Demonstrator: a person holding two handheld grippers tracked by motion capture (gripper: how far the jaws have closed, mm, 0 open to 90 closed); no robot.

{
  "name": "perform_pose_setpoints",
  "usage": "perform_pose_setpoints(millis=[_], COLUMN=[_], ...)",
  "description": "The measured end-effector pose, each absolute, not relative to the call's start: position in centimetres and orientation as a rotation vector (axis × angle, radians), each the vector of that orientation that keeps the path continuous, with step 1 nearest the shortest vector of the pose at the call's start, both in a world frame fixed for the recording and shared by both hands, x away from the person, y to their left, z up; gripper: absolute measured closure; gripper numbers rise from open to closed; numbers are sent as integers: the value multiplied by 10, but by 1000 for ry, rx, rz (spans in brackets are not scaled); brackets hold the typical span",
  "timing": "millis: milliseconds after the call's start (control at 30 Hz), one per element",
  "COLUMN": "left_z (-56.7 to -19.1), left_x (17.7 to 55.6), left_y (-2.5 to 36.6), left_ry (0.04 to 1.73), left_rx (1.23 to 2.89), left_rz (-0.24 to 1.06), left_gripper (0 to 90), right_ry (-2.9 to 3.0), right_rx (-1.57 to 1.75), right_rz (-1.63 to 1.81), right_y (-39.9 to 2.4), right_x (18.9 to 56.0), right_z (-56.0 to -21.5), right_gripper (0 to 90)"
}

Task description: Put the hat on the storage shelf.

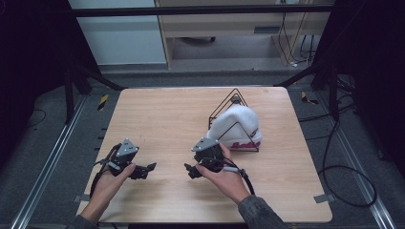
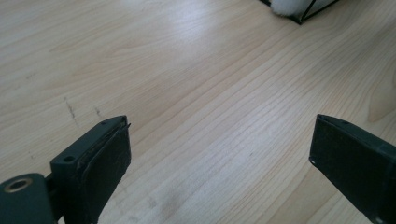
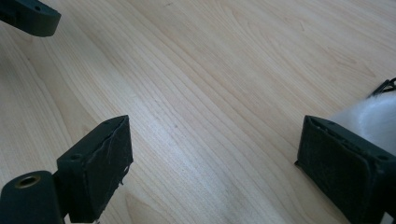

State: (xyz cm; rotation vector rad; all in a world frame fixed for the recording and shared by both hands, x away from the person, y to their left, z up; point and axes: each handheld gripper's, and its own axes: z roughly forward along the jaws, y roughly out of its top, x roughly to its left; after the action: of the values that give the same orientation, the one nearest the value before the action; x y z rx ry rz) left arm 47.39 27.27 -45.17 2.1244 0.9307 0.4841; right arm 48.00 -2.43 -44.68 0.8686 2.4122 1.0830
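Note:
A white knit hat point(image 1: 237, 125) with red lettering on its brim sits over a black wire triangular stand point(image 1: 234, 99) on the right half of the wooden table point(image 1: 167, 114). My right gripper point(image 1: 190, 171) is just left of and in front of the hat, held in a hand and pointing left. My left gripper point(image 1: 147, 170) points right toward it, a short gap between them. In the left gripper view the left gripper point(image 2: 219, 135) is open over bare wood. The right gripper point(image 3: 215, 135) is open too, with the hat point(image 3: 373, 116) just behind its right jaw.
The hat's edge point(image 2: 285, 5) and stand wire point(image 2: 320, 9) sit at the top right of the left gripper view. One jaw of the left gripper point(image 3: 28, 16) shows at the top left of the right gripper view. Cables point(image 1: 344, 176) lie on the floor right of the table.

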Motion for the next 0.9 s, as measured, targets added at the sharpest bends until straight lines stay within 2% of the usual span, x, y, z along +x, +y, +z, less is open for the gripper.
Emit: perform_pose_setpoints(millis=[900], left_z=[-489], left_x=[481], left_y=[303], left_ry=[1041], left_rx=[2164], left_rz=[494], left_gripper=[47], right_ry=[2502], right_rx=[922], right_rz=[1056], right_y=[6], right_x=[484], right_z=[-492], right_gripper=[122])
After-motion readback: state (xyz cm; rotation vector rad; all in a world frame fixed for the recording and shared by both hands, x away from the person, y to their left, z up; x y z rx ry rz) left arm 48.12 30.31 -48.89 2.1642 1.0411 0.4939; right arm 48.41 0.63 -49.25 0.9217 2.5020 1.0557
